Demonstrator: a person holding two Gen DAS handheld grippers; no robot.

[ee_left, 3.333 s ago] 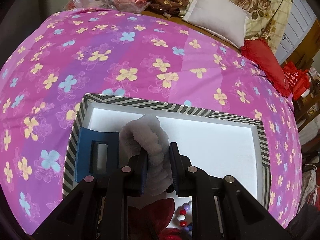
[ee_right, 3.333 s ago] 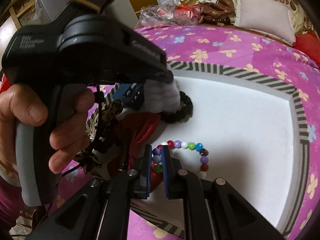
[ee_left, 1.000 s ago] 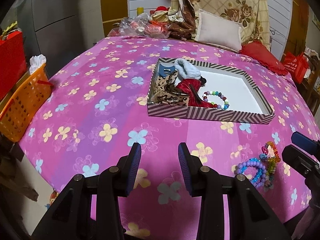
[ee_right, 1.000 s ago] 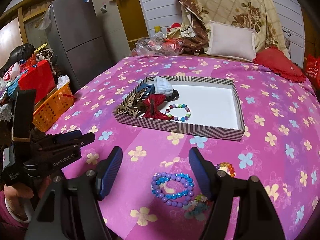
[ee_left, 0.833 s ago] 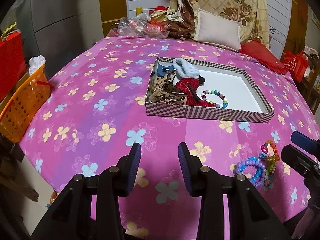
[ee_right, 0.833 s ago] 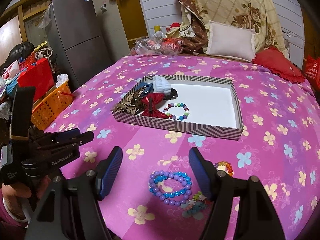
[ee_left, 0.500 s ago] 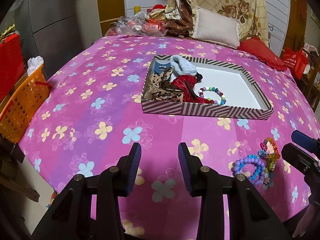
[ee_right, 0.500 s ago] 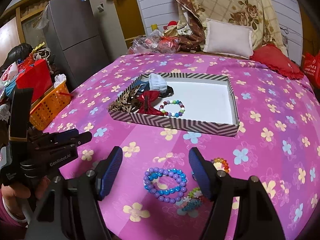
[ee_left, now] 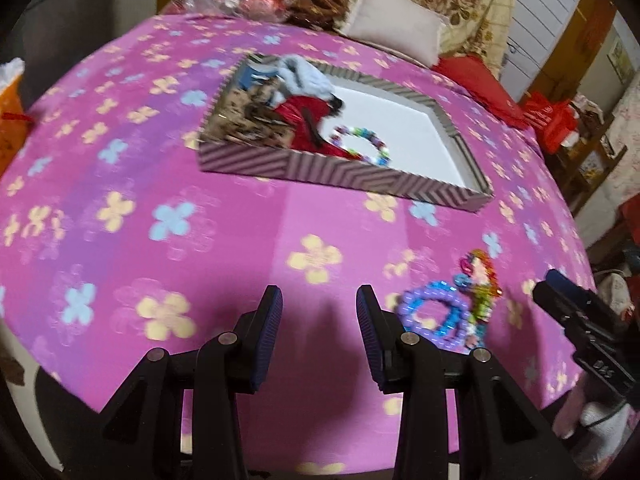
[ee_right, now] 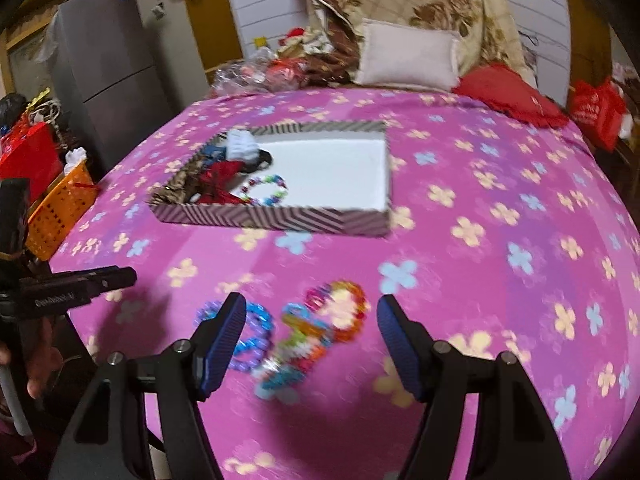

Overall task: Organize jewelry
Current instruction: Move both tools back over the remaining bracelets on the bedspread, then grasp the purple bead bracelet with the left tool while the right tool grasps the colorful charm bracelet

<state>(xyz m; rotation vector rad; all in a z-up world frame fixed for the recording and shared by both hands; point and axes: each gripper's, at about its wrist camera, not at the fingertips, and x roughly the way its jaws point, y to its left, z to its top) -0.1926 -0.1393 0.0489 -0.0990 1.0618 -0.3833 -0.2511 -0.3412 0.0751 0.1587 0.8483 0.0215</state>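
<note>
A striped tray [ee_left: 344, 174] [ee_right: 276, 216] sits on the pink flowered cloth. It holds a blue clip, a pale fluffy scrunchie [ee_left: 304, 76], a leopard-print piece, a red bow [ee_left: 308, 114] and a multicoloured bead bracelet [ee_left: 362, 148] [ee_right: 266, 190]. Near the front edge lie a purple-blue bead bracelet [ee_left: 434, 318] [ee_right: 250, 336] and a heap of colourful bead bracelets [ee_left: 480, 280] [ee_right: 320, 324]. My left gripper [ee_left: 318, 328] is open and empty, left of the purple bracelet. My right gripper [ee_right: 312, 334] is open and empty, low over the loose bracelets.
An orange basket [ee_right: 60, 212] stands at the left beside a grey fridge [ee_right: 108, 68]. Pillows [ee_right: 408, 56], a red cushion [ee_right: 508, 92] and plastic bags lie at the far edge. The other hand-held gripper shows in the left wrist view [ee_left: 580, 320] and in the right wrist view [ee_right: 68, 286].
Both grippers have dropped lower and closer to the cloth. My right gripper has moved in over the loose bracelets. The tray has not moved.
</note>
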